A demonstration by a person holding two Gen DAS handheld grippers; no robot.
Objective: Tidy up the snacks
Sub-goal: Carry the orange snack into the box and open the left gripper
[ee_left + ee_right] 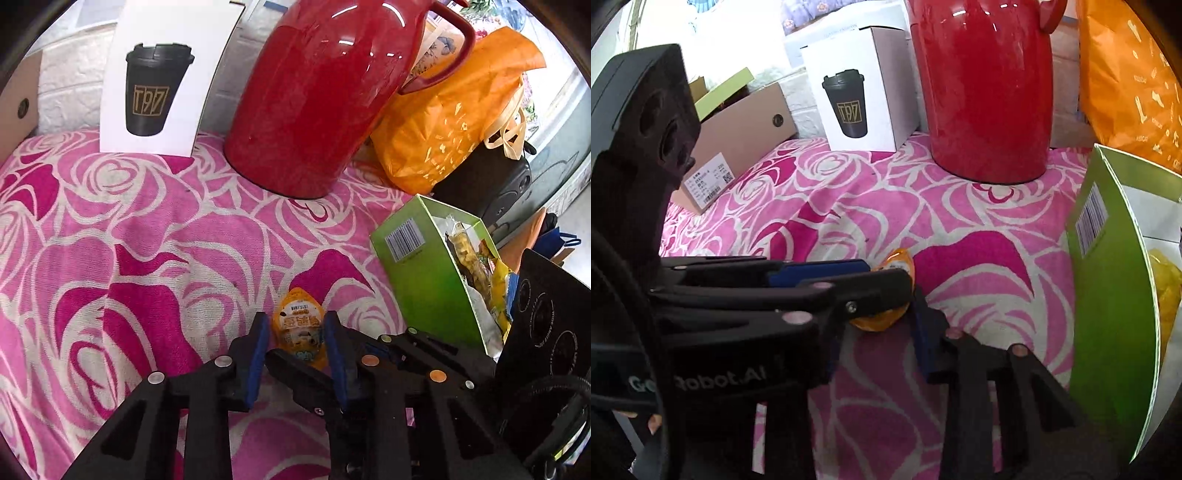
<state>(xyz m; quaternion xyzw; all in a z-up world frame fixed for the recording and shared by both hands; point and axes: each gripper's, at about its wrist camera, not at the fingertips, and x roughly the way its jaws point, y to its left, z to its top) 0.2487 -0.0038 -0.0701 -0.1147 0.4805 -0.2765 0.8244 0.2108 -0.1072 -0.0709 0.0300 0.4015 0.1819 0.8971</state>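
Down on the pink rose-patterned cloth [155,229], the left gripper [297,325] has its two blue-padded fingers [258,339] set either side of a small orange snack pouch [299,325]. The jaws stand partly open, about as wide as the pouch; whether the pads actually press on it cannot be told, though the pouch lies between them on the cloth with its pointed end away from the camera.

From the right wrist view, the left gripper [882,269] crosses the frame from the left, its fingers reaching to the same pouch [886,317], which peeks out from under the black finger frame. The right gripper [879,332] sits just behind that, and one blue finger [925,339] shows clearly; the other is hidden behind the left tool, so how wide it stands cannot be told. It appears to hold nothing.

Just to the right of the pouch stands an open green box [424,280] with a barcode label, packed with yellow snack packets [476,266]. Farther back on the cloth stands a red jug [325,96], and to its left a white carton [162,74] printed with a black cup. Right of the jug sits an orange bag [454,122]. At the far left edge lies a brown cardboard box [738,147] with a printed label.
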